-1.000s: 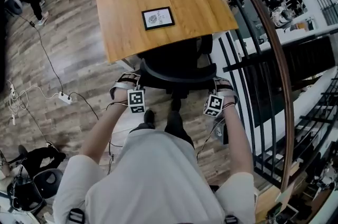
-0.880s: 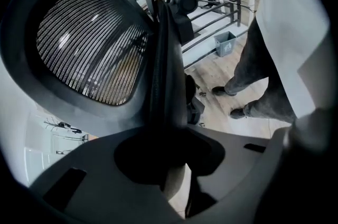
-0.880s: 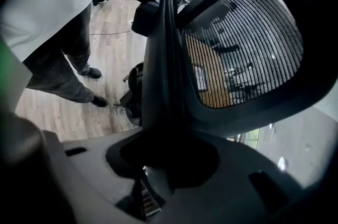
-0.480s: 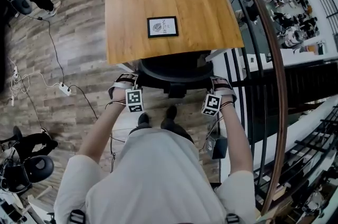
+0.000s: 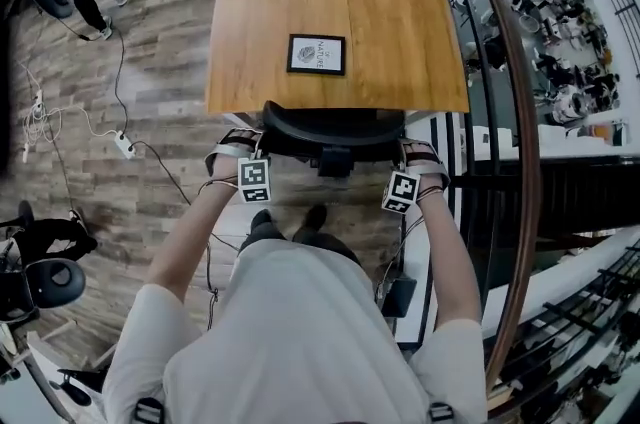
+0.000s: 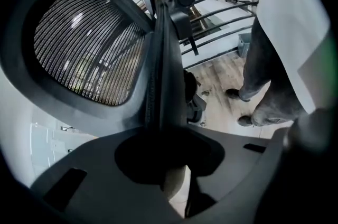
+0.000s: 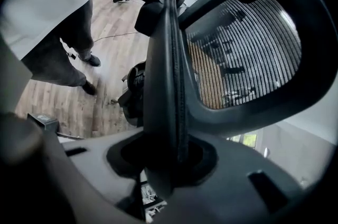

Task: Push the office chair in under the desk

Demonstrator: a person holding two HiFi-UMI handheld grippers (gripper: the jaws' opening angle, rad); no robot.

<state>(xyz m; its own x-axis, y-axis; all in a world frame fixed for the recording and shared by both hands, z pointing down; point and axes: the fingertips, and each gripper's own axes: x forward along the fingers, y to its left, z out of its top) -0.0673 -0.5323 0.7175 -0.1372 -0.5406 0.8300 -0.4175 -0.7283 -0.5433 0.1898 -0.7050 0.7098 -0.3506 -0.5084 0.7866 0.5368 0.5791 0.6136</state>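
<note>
1. Head view: the chair is mostly under the desk, its back at the desk's edge. The left gripper and right gripper each clamp the back's rim.
2. Uneven pushing could swivel the chair, and the jaws might slip.
3. The gripper views show the pinched rim; only the head view shows the desk.

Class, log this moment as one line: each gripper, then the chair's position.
left gripper: shut on office chair backrest | right gripper: shut on backrest | chair: backrest at desk edge, seat hidden
</note>
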